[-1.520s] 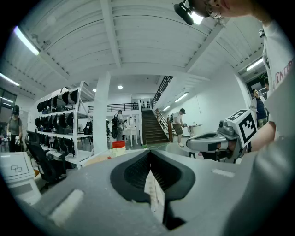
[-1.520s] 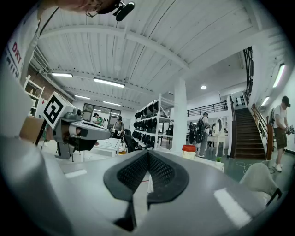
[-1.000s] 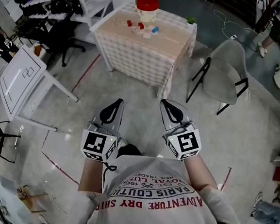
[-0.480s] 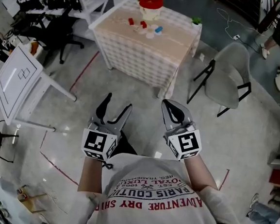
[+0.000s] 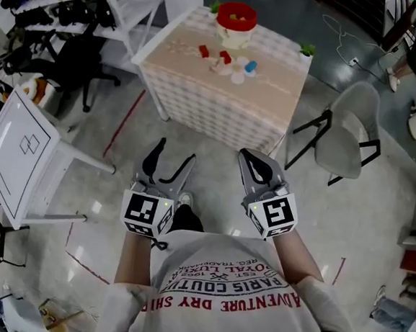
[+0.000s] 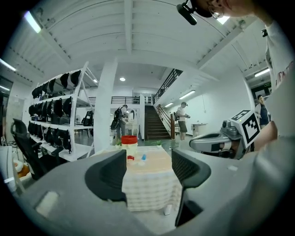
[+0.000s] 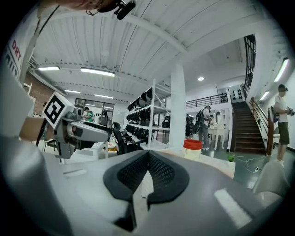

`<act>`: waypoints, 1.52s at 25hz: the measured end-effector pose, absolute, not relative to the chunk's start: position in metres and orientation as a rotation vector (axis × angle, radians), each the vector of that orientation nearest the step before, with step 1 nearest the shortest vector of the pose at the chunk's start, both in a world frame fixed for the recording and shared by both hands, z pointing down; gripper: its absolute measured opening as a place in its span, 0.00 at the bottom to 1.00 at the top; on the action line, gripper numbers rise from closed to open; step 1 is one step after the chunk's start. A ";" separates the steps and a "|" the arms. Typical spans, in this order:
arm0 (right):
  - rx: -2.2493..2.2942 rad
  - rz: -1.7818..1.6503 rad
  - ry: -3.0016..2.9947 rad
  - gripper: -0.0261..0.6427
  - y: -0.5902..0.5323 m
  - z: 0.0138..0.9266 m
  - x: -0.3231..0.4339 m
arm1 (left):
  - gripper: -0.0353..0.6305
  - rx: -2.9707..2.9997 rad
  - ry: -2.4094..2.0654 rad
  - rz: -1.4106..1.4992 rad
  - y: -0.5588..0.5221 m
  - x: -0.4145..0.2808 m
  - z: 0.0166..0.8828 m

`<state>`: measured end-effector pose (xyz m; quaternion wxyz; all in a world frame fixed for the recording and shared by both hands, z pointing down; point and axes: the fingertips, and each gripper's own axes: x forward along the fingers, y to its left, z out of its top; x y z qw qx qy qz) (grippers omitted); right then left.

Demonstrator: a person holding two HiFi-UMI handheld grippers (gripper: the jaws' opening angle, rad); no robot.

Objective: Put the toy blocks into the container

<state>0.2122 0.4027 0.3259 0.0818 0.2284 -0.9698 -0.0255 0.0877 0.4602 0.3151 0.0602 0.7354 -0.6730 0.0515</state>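
Left gripper (image 5: 175, 151) has opened; table (image 5: 214, 110) ahead, chair (image 5: 344, 141) beside.

A white T-shirt (image 5: 230, 323) is worn, printed across the chest with arched lettering in red and dark ink, and its short sleeves (image 5: 326, 309) are of the same white cloth. The left gripper (image 5: 174, 150) is cased in smooth light grey plastic, and a marker cube (image 5: 146, 214) with black-and-white squares is carried at its near end; a thin dark cord (image 5: 159, 248) is seen beneath that cube. The right gripper (image 5: 247, 153) is built alike, with a second cube (image 5: 275, 214) of the same pattern. The fingers (image 6: 107, 176) are lined with black pads, ribbed on their inner faces; a fine dotted texture is shown on the right-hand pads (image 7: 131, 177).
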 end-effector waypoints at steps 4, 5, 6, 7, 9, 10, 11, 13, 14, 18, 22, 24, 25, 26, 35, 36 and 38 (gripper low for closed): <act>0.759 -0.068 -2.886 0.04 0.353 0.322 0.151 | 0.51 2.275 -1.978 0.189 0.408 0.021 0.316; 0.779 -0.065 -2.874 0.04 0.341 0.324 0.136 | 0.51 2.286 -1.963 0.190 0.396 0.005 0.318; 0.799 -0.057 -2.860 0.04 0.330 0.326 0.123 | 0.51 2.294 -1.949 0.189 0.385 -0.010 0.320; 0.819 -0.046 -2.847 0.04 0.319 0.329 0.111 | 0.51 2.300 -1.934 0.189 0.374 -0.024 0.323; 0.858 -0.021 -2.821 0.04 0.298 0.334 0.091 | 0.51 2.308 -1.905 0.195 0.353 -0.049 0.329; 0.875 -0.009 -2.807 0.04 0.287 0.337 0.082 | 0.51 2.312 -1.889 0.198 0.343 -0.059 0.333; 0.890 -0.001 -2.794 0.04 0.278 0.339 0.074 | 0.51 2.315 -1.873 0.198 0.334 -0.068 0.336; 0.912 0.001 -2.775 0.04 0.262 0.343 0.060 | 0.51 2.316 -1.845 0.191 0.317 -0.083 0.342; 0.921 -0.006 -2.767 0.04 0.255 0.344 0.055 | 0.51 2.313 -1.834 0.188 0.309 -0.089 0.346; 0.954 -0.008 -2.740 0.04 0.224 0.353 0.041 | 0.51 2.297 -1.783 0.206 0.278 -0.105 0.365; 0.958 0.025 -2.737 0.04 0.191 0.366 0.030 | 0.51 2.307 -1.734 0.262 0.242 -0.111 0.384; 0.955 0.037 -2.740 0.04 0.169 0.372 0.025 | 0.51 2.320 -1.724 0.290 0.220 -0.113 0.390; 0.954 0.044 -2.741 0.04 0.157 0.374 0.023 | 0.51 2.326 -1.719 0.303 0.208 -0.114 0.392; 0.956 0.049 -2.742 0.04 0.144 0.377 0.021 | 0.51 2.330 -1.713 0.314 0.195 -0.115 0.395; 0.957 0.029 -2.716 0.04 0.026 0.401 0.000 | 0.51 2.366 -1.636 0.369 0.074 -0.128 0.412; 0.958 0.039 -2.711 0.04 0.014 0.405 0.000 | 0.51 2.358 -1.613 0.367 0.061 -0.129 0.420; 0.958 0.073 -2.701 0.04 -0.007 0.416 -0.001 | 0.51 2.332 -1.565 0.402 0.039 -0.133 0.441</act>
